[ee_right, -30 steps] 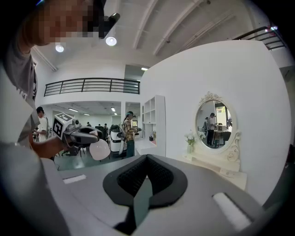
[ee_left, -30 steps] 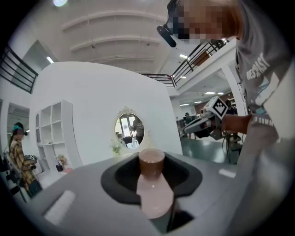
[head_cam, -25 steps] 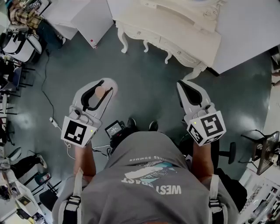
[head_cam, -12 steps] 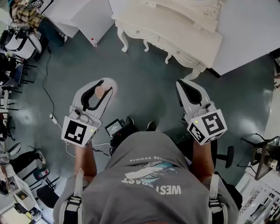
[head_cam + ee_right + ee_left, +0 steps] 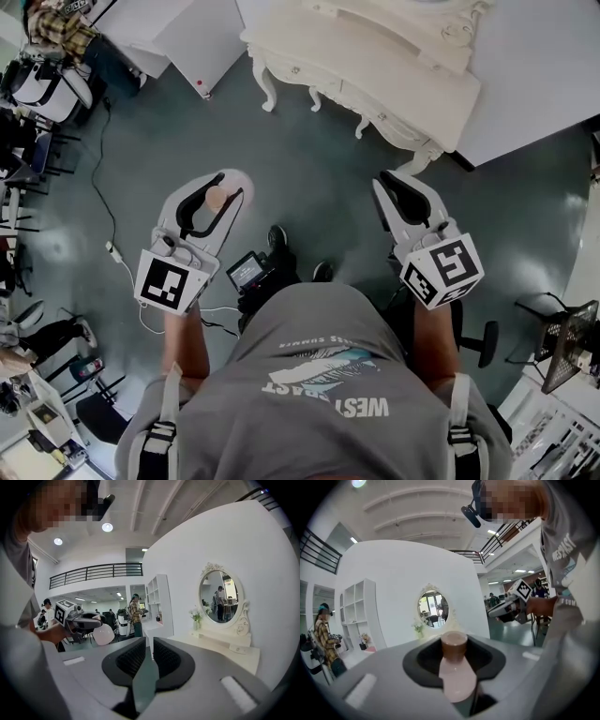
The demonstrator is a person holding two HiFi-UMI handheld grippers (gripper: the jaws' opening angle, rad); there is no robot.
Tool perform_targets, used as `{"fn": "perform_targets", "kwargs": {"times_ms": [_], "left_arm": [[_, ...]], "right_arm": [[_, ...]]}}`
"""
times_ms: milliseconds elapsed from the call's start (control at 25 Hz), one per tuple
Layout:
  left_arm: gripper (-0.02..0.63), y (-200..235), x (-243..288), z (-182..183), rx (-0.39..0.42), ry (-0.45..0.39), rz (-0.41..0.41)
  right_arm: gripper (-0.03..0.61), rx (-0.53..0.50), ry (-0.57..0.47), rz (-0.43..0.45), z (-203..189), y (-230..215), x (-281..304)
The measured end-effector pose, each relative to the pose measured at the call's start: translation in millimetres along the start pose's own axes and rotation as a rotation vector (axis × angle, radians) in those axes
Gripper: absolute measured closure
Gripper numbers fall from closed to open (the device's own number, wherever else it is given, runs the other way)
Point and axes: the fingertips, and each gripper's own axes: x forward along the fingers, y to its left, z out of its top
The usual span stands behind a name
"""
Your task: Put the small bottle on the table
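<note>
- Small bottle [image 5: 454, 667], pale pink with a brown cap, sits clamped in the jaws of the left gripper [image 5: 225, 187]. Its cap points forward, away from that gripper's camera.
- In the head view the bottle shows as a pink round shape in the black pads, held above the dark floor [image 5: 309, 159] and well apart from the bench.
- The right gripper [image 5: 386, 187] is level with the left one on the other side of the person's grey shirt [image 5: 319, 375]. Its ribbed black jaws are all but together, with a thin slit between them and nothing in it.
- Each gripper carries a cube with square markers [image 5: 169, 281] at its rear, over the person's hand.
- Ahead of both grippers stands the bench [image 5: 394, 66], a cream dressing table with carved legs.
- An oval mirror [image 5: 219, 603] stands on the bench against a white wall.
- Farther off, the right gripper view shows a person in a plaid shirt [image 5: 136, 613] by white shelves.
</note>
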Motion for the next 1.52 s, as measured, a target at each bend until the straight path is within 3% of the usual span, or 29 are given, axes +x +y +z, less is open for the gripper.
{"fn": "perform_targets", "kwargs": {"times_ms": [800, 1200, 1520], "left_arm": [[0.488, 126.3, 82.7, -2.6, 0.037, -0.053, -0.183], [0.488, 187.4, 100.0, -9.5, 0.044, -0.070, -0.228], [0.488, 211.9, 119.7, -16.2, 0.041, -0.065, -0.241]], "right_arm": [[0.520, 0.035, 0.011, -0.185, 30.6, -25.5, 108.7], [0.522, 0.034, 0.008, -0.238, 48.0, -23.5, 164.8], [0.523, 0.034, 0.036, -0.259, 46.9, -37.7, 186.1]]}}
